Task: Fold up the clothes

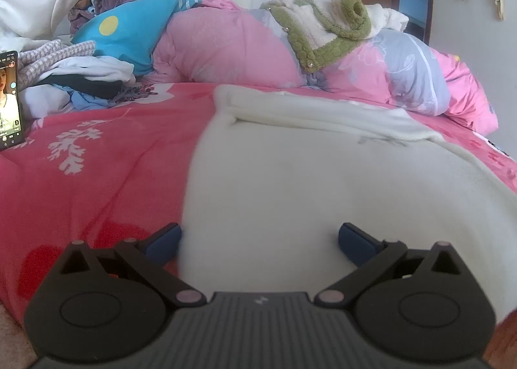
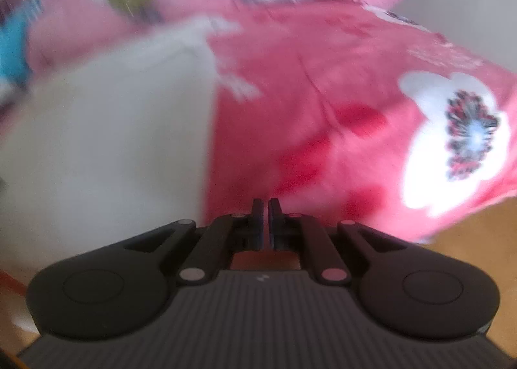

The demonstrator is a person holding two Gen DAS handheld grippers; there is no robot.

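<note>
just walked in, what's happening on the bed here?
A person is folding clothes on a bed with a handheld gripper in each hand. A cream fleece garment lies flat on the pink floral bedspread. The left gripper is open, low over the garment's near edge, gripping nothing. The right gripper is shut and empty, over the bedspread just right of the garment; its view is motion-blurred. Unfolded clothes are piled at the back left, beside a propped phone.
</note>
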